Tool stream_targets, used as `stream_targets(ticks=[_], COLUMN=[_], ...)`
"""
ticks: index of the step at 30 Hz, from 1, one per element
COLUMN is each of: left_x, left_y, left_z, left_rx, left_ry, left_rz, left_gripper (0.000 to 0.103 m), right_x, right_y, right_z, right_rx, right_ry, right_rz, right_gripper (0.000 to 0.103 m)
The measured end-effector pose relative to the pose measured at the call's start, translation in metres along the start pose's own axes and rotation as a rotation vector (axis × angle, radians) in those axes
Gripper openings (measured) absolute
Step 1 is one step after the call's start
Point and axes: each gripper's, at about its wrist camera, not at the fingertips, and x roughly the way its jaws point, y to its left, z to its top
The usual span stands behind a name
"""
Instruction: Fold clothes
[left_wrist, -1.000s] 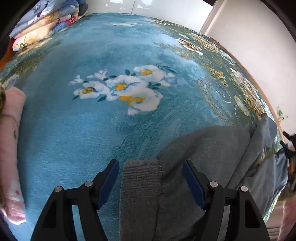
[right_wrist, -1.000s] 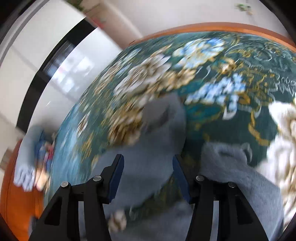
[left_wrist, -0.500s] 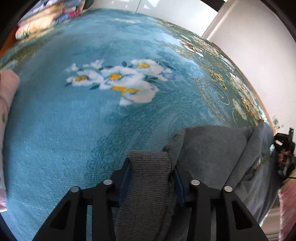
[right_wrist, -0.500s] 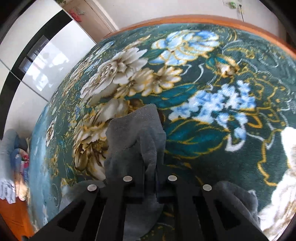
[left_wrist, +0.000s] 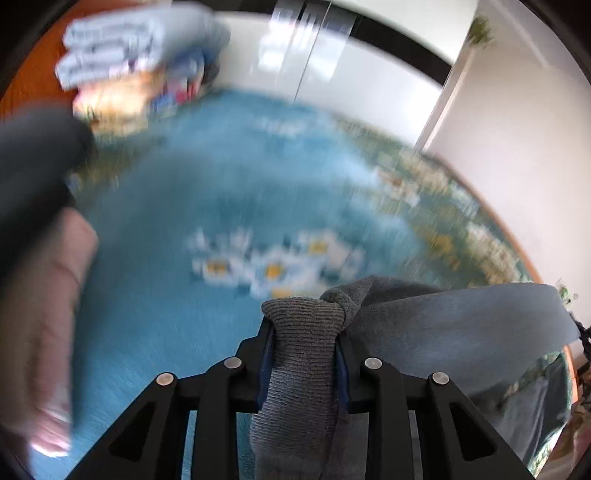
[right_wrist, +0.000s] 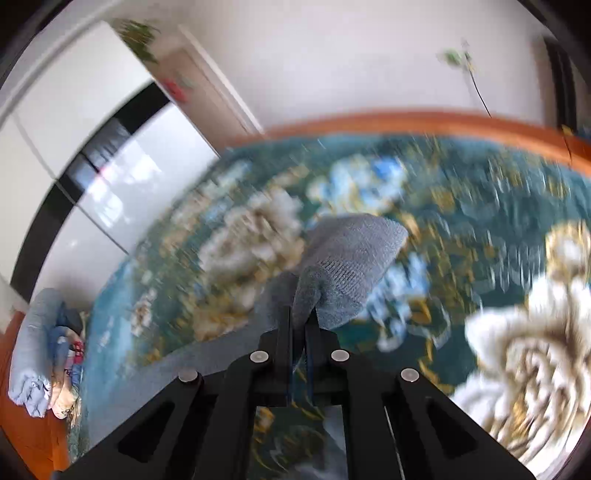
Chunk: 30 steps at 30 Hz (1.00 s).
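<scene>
A grey knit garment (left_wrist: 458, 325) is lifted off a blue floral blanket (left_wrist: 229, 206). My left gripper (left_wrist: 303, 332) is shut on its ribbed cuff (left_wrist: 303, 354), and the cloth stretches taut to the right. In the right wrist view my right gripper (right_wrist: 300, 317) is shut on another corner of the same grey garment (right_wrist: 351, 266), held above the dark green floral part of the blanket (right_wrist: 480, 206). Both views are blurred by motion.
A stack of folded clothes (left_wrist: 122, 66) lies at the far left of the blanket; it also shows in the right wrist view (right_wrist: 40, 354). A pink cloth (left_wrist: 40, 332) lies at the left edge. White wardrobe doors (left_wrist: 332, 70) and a wall stand behind.
Both grippers closed on the grey garment about half a second ago and have since lifted it off the blanket. The cameras now tilt up toward the walls.
</scene>
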Motion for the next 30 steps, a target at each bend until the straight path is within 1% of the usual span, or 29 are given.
stream_targets(ticks=[2,3,5,7,8,10,11,12,13,14,17,18,19,20,21,22,26,28,30], left_x=[0.015,0.017,0.015,0.007,0.001,-0.014,-0.016,-0.017,-0.009,0.001,0.046,0.056,0.059,0.061,0.059,0.056,0.029,0.013,-0.003], left_y=[0.004,0.005,0.006,0.001,-0.002,-0.006,-0.006,-0.006,-0.006,-0.006,0.002,0.006,0.009,0.013,0.014,0.014,0.007,0.004,0.001], left_z=[-0.008,-0.009,-0.006,0.002,0.009,0.021,0.024,0.026,0.027,0.027,0.02,0.017,0.015,0.012,0.012,0.012,0.008,0.0,-0.01], left_rx=[-0.036,-0.047,-0.056,-0.043,-0.035,-0.04,-0.044,-0.048,-0.049,-0.049,-0.071,-0.088,-0.11,-0.133,-0.138,-0.137,-0.096,-0.086,-0.072], left_ry=[0.051,0.058,0.049,0.016,-0.012,-0.087,-0.11,-0.129,-0.112,-0.084,0.06,0.09,0.102,0.108,0.11,0.111,0.094,0.086,0.078], left_rz=[-0.003,-0.008,-0.024,-0.046,-0.062,-0.118,-0.126,-0.128,-0.11,-0.085,-0.043,-0.037,-0.043,-0.052,-0.058,-0.063,-0.052,-0.067,-0.079], left_gripper=[0.031,0.031,0.031,0.031,0.031,0.031,0.031,0.033,0.036,0.037,0.038,0.043,0.045,0.046,0.048,0.051,0.056,0.059,0.061], right_x=[0.018,0.025,0.033,0.035,0.035,0.026,0.021,0.02,0.019,0.021,0.058,0.066,0.071,0.068,0.066,0.064,0.026,0.002,-0.02], right_y=[-0.011,-0.014,-0.011,-0.001,0.006,0.025,0.033,0.038,0.043,0.046,0.031,0.026,0.021,0.016,0.011,0.007,-0.009,-0.015,-0.026], right_z=[-0.009,-0.012,-0.009,0.001,0.007,0.021,0.027,0.031,0.035,0.039,0.034,0.03,0.027,0.025,0.024,0.023,0.028,0.026,0.019], right_rx=[0.043,0.058,0.06,0.045,0.035,-0.003,-0.021,-0.037,-0.052,-0.06,-0.017,-0.006,0.003,0.011,0.02,0.029,0.076,0.073,0.056], right_ry=[0.053,0.072,0.077,0.064,0.054,-0.007,-0.04,-0.07,-0.1,-0.113,-0.023,0.004,0.019,0.014,0.01,0.008,-0.014,-0.025,-0.009], right_rz=[-0.013,-0.021,-0.03,-0.013,0.002,0.061,0.081,0.082,0.083,0.076,0.024,0.016,0.015,0.025,0.034,0.043,0.104,0.131,0.132], right_gripper=[0.005,0.005,0.005,0.005,0.005,0.005,0.005,0.005,0.005,0.005,0.007,0.009,0.017,0.032,0.04,0.045,0.045,0.046,0.052])
